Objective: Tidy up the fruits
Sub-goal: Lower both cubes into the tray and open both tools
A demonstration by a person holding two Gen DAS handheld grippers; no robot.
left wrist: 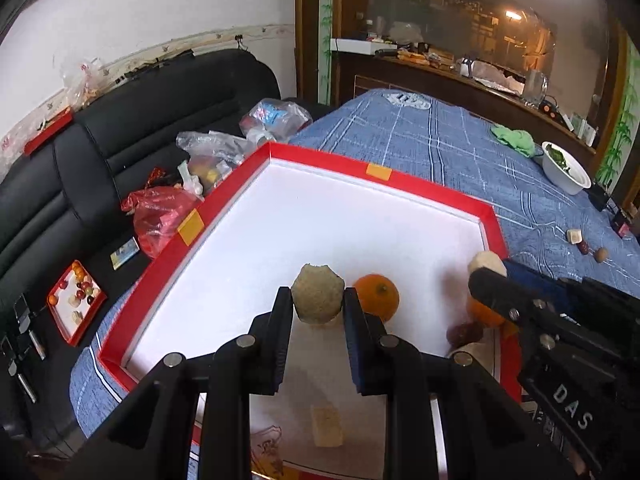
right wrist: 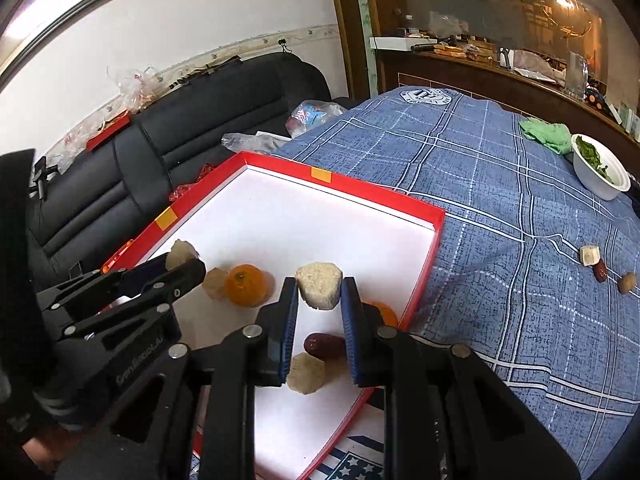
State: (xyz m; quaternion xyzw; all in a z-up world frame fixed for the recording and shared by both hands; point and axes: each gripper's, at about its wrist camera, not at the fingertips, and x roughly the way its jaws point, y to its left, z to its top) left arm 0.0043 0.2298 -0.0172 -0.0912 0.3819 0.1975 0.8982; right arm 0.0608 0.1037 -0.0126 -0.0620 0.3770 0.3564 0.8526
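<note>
A red-rimmed white tray (left wrist: 440, 190) (right wrist: 384, 192) lies on the blue bed cover. My left gripper (left wrist: 318, 294) is shut on a beige peeled fruit chunk (left wrist: 318, 294) above the tray; it also shows in the right wrist view (right wrist: 182, 254). My right gripper (right wrist: 319, 286) is shut on another beige chunk (right wrist: 319, 286), seen at the right of the left wrist view (left wrist: 486, 264). In the tray lie an orange (left wrist: 378, 296) (right wrist: 245, 284), a second orange (right wrist: 384, 314), a red date (right wrist: 322, 345) and more beige chunks (right wrist: 306, 372) (left wrist: 328, 426).
On the blue cover to the right lie a beige chunk (right wrist: 590, 255), a date (right wrist: 600, 271) and a brown nut (right wrist: 627, 282). A white bowl of greens (right wrist: 600, 172) and a green cloth (right wrist: 546, 130) sit farther back. A black sofa (left wrist: 120, 152) with bags stands at the left.
</note>
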